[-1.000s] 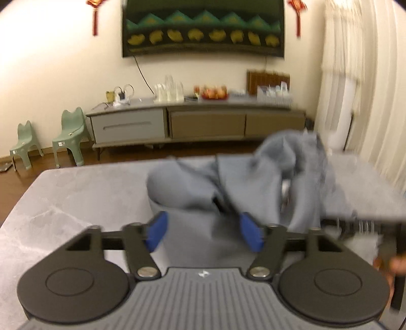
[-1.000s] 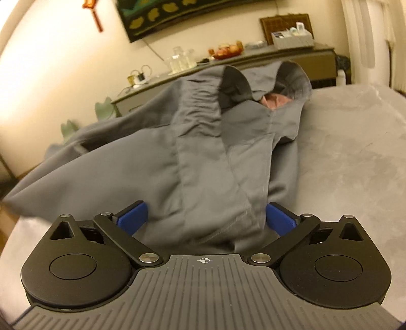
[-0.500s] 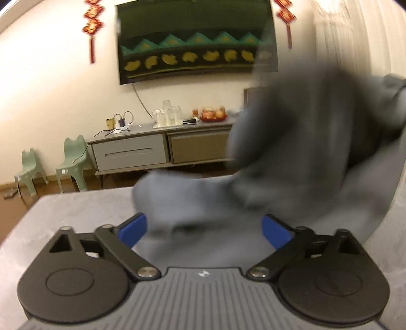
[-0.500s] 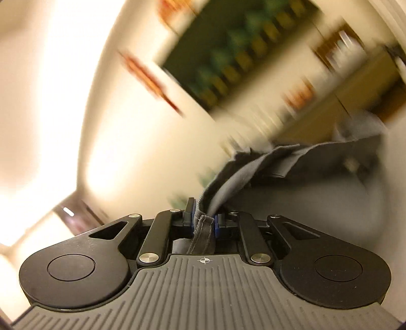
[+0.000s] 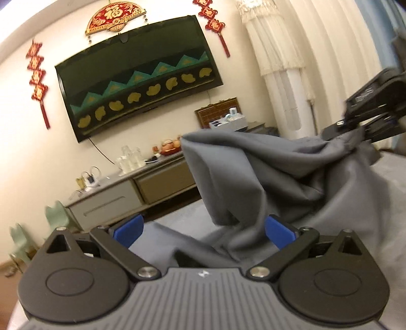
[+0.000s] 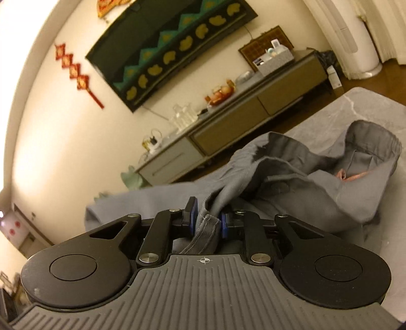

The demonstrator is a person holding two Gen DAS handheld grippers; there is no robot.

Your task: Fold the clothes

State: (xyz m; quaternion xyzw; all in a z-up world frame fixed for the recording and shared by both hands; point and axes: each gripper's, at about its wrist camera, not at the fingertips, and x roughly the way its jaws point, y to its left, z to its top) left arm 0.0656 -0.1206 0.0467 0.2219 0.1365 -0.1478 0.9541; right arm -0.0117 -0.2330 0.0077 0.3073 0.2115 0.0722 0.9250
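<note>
Clamping a hem of the grey garment (image 6: 291, 177), the right tool (image 6: 206, 220) lifts it off the tabletop (image 6: 368, 109); cloth trails toward two o'clock. The left tool (image 5: 203, 228) gapes, nearest the hanging fold at twelve o'clock.

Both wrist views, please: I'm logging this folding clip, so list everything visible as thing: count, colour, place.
Garment: one, grey, partly lifted off the table, with something pink inside its opening.
Table: one, grey marbled, under the garment.
Television: one, dark with green and gold pattern, on the far wall.
Hanging knot ornaments: three, red, beside the television.
Fan ornament: one, red and gold, above the television.
Sideboard: one, grey and brown, below the television, holding glassware and a fruit plate.
Small chairs: two, pale green, left of the sideboard.
Curtains: white, far right.
Left gripper: black with blue pads, open, cloth between them.
Right gripper: black with blue pads, shut on a garment edge.
</note>
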